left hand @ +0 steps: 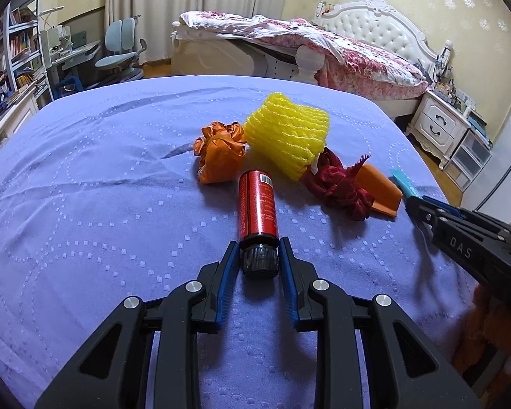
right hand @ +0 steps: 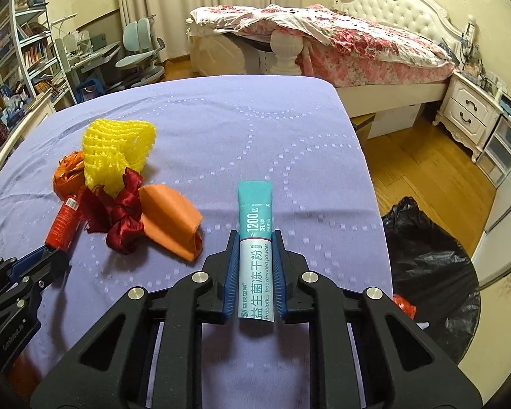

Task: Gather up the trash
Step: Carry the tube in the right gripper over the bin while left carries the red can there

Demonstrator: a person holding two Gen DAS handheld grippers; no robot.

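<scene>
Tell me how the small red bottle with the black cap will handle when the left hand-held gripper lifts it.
The small red cylindrical bottle lies on its side, so it may roll if nudged. It looks rigid, unlikely to flex. The left hand-held gripper brackets only its ribbed black cap, so the body may droop.

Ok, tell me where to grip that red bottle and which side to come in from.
Grip the red bottle at its black cap, coming in along the purple cloth from the cap end. It lies flat with the cap pointing at the left gripper, whose fingers already flank it. The cap is ribbed and narrow, and the far end lies close to the orange wrapper.
</scene>
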